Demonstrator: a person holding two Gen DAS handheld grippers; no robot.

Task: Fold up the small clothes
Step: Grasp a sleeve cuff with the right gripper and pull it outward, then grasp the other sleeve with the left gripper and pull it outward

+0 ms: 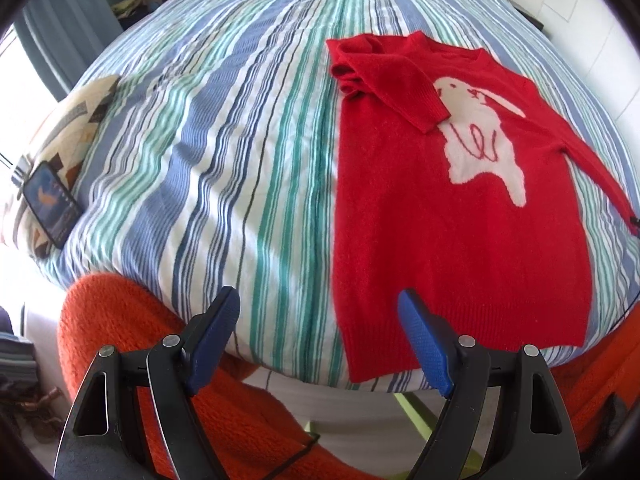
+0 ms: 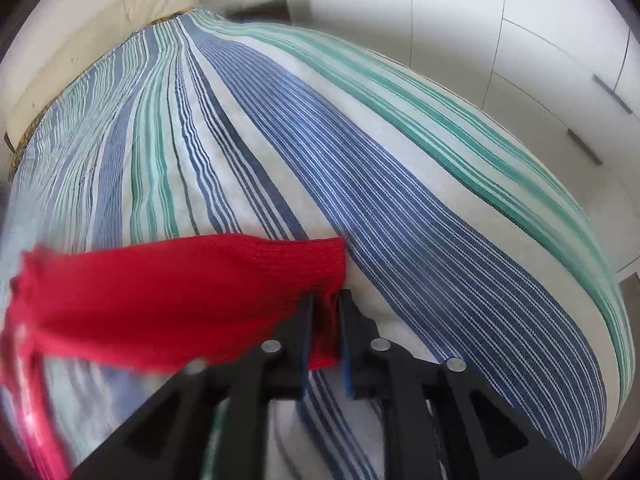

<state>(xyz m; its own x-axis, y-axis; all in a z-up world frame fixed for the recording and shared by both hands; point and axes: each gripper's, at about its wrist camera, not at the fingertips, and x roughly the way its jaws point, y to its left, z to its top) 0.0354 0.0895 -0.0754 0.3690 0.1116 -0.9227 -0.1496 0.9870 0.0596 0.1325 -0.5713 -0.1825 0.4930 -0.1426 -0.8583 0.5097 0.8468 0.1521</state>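
A small red sweater [image 1: 460, 232] with a white rabbit on its front lies flat on the striped bed cover [image 1: 240, 140]. Its left sleeve [image 1: 396, 80] is folded over the chest. Its right sleeve [image 1: 596, 168] stretches out to the right. My left gripper [image 1: 320, 312] is open and empty, above the bed's near edge, just left of the sweater's hem. My right gripper [image 2: 326, 304] is shut on the ribbed cuff of the right sleeve [image 2: 180, 292] and holds it just above the striped cover [image 2: 400, 200].
A patterned pillow [image 1: 68, 128] with a phone [image 1: 50, 204] on it lies at the bed's left edge. An orange knitted fabric [image 1: 120, 320] is below the near edge. White cupboards [image 2: 540, 60] stand to the right of the bed. A cream headboard [image 2: 100, 28] is at the far end.
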